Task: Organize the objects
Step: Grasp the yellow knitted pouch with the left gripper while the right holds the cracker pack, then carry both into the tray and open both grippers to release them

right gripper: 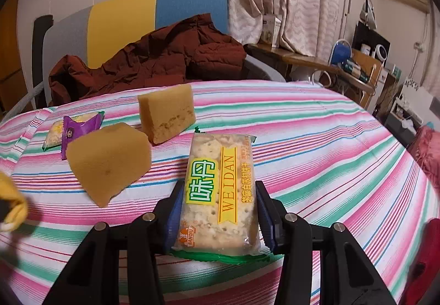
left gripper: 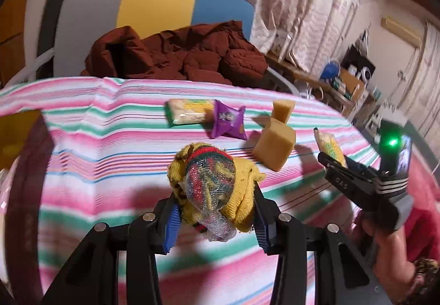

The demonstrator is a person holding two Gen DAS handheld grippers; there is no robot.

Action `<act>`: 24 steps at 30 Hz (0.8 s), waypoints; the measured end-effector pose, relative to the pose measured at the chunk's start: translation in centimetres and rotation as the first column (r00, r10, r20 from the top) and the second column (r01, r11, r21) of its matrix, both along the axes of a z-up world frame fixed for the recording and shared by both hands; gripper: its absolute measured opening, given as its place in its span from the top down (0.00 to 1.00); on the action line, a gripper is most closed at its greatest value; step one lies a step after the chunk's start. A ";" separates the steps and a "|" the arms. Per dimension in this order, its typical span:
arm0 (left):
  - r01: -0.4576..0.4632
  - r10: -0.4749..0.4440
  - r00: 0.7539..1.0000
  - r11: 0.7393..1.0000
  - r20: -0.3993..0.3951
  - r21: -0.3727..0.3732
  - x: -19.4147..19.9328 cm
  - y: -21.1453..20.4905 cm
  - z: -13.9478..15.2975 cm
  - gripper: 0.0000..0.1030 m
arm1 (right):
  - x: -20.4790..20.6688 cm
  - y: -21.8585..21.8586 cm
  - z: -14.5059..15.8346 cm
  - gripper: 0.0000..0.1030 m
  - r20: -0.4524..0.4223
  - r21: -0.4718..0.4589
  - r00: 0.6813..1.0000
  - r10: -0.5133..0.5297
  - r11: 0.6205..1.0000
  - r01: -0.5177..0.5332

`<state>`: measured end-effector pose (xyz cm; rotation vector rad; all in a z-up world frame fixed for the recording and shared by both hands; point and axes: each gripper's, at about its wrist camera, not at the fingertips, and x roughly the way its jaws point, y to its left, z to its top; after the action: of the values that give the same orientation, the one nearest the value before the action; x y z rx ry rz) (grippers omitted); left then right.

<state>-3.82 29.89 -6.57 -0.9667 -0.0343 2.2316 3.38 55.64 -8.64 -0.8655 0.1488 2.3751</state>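
Note:
My left gripper (left gripper: 216,211) is shut on a yellow knitted sock bundle (left gripper: 214,184) with red and green bands, held above the striped bedspread (left gripper: 82,156). My right gripper (right gripper: 220,211) is shut on a WEIDAN cracker packet (right gripper: 220,189), also seen in the left wrist view (left gripper: 331,148). On the bedspread lie two tan sponge blocks (right gripper: 110,162) (right gripper: 167,115), a purple snack packet (left gripper: 228,123) and a second cracker packet (left gripper: 188,111).
A dark red jacket (left gripper: 176,55) lies on a grey, yellow and blue chair (left gripper: 156,5) behind the bed. A cluttered wooden desk (right gripper: 343,66) stands at the right, curtains behind it. A red cloth (right gripper: 429,148) lies at the right edge.

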 end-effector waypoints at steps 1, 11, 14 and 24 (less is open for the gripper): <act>-0.006 0.006 1.000 1.000 0.002 0.014 0.0 -0.8 0.3 0.57 | 0.1 -0.2 0.2 0.52 -0.006 0.012 1.000 0.001 1.000 -0.001; -0.142 0.139 0.990 0.982 0.033 0.128 -1.5 -10.5 4.0 0.57 | 1.5 -2.7 1.8 0.52 -0.066 0.072 0.996 0.061 0.996 -0.056; -0.194 0.188 0.981 0.969 0.058 0.154 -2.9 -13.8 4.7 0.56 | 1.6 -3.9 2.1 0.52 -0.053 0.080 0.995 0.086 0.993 -0.082; -0.355 0.331 0.927 0.925 0.177 0.134 -8.1 -22.1 4.0 0.56 | 2.2 -11.4 4.7 0.52 -0.137 -0.030 0.966 0.221 0.973 -0.227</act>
<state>-11.91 7.75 -2.58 -1.1039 -0.4851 2.4170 5.57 44.23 -3.98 -0.7793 0.1661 2.6522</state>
